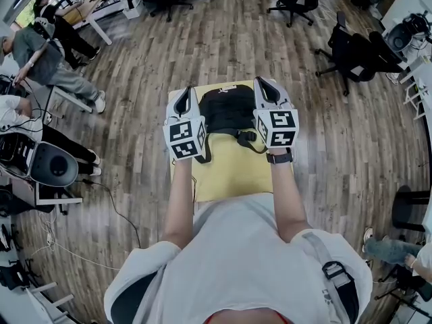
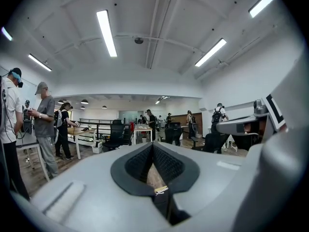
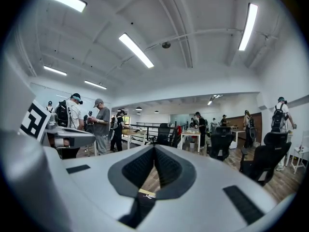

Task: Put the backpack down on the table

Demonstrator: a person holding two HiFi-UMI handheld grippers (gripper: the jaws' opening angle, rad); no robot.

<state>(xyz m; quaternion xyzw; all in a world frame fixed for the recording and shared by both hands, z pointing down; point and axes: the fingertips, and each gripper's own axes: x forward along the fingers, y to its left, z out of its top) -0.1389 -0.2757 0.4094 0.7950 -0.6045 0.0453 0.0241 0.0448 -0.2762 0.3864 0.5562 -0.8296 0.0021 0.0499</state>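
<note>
A black backpack (image 1: 226, 110) rests against the far part of a small yellow table (image 1: 233, 174), right in front of me. My left gripper (image 1: 182, 96) flanks its left side and my right gripper (image 1: 265, 85) its right side, both pointing level. In the left gripper view the jaws (image 2: 153, 145) meet at the tips, and a black strap with a small label (image 2: 163, 202) is caught low between them. The right gripper view shows the same: tips together (image 3: 154, 147), with a black labelled strap (image 3: 140, 208) pinched at the base. Loose strap ends (image 1: 244, 139) hang below the bag.
Wooden floor surrounds the table. Black office chairs (image 1: 351, 56) stand at the far right and far middle. People sit and stand at desks on the left (image 1: 47, 59), beside a round grey device (image 1: 50, 164) with cables on the floor.
</note>
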